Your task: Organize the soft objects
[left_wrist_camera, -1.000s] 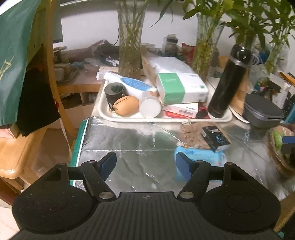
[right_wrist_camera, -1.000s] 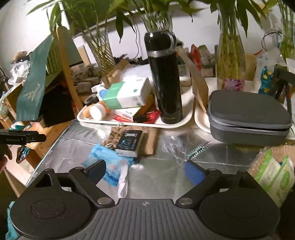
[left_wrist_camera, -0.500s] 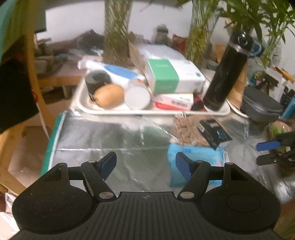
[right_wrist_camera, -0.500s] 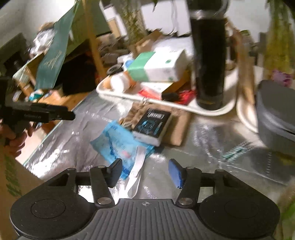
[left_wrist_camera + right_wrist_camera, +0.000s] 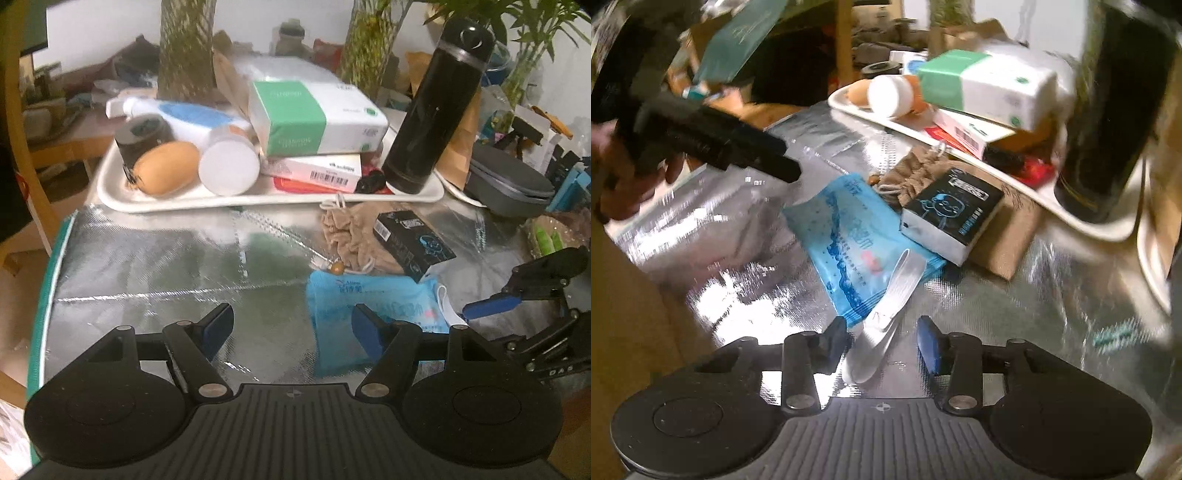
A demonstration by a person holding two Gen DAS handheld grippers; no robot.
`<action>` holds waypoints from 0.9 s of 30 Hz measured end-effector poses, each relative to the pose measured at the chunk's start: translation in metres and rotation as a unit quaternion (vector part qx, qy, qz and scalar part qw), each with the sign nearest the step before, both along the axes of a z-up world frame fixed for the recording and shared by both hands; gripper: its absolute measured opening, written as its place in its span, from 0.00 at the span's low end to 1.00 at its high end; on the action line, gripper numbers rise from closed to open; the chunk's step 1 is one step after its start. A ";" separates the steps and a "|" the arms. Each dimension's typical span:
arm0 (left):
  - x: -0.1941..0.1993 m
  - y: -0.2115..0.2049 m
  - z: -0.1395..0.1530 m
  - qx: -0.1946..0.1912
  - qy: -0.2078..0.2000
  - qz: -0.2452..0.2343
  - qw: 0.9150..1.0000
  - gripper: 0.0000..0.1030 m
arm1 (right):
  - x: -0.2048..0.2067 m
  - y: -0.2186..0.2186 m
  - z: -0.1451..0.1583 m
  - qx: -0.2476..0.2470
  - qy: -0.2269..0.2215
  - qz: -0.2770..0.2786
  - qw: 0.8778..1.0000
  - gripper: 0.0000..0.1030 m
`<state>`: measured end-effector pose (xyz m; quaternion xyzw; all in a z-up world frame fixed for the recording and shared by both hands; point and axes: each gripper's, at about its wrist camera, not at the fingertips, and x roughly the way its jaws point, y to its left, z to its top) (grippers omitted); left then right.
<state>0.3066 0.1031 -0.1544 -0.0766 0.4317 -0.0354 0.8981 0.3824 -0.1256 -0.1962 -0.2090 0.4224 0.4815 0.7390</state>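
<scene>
The right gripper (image 5: 882, 339) is being closed around a white strap (image 5: 886, 314) at lower center, pads not touching; the left gripper (image 5: 291, 328) is being held spread above the bench (image 5: 147, 266).

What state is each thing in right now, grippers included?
left gripper: open, nothing between the pads
right gripper: closing, white flap between the pads, not yet pinched
blue wipes pack: flat on the foil, white flap lifted
black box: lying on the tan pouch
black flask: upright, capped
</scene>
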 end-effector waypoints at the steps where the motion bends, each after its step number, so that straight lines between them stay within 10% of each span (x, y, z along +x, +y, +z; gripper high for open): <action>1: 0.001 -0.001 -0.001 -0.002 0.003 -0.001 1.000 0.68 | 0.000 -0.001 0.000 -0.004 -0.006 -0.001 1.000 0.22; 19: 0.019 -0.022 -0.018 -0.027 0.025 -0.044 0.998 0.67 | 0.015 -0.026 0.040 0.027 -0.036 -0.053 0.998 0.13; 27: 0.018 -0.034 -0.021 -0.025 0.002 -0.070 0.997 0.46 | 0.013 -0.027 0.051 0.040 -0.046 -0.058 0.996 0.13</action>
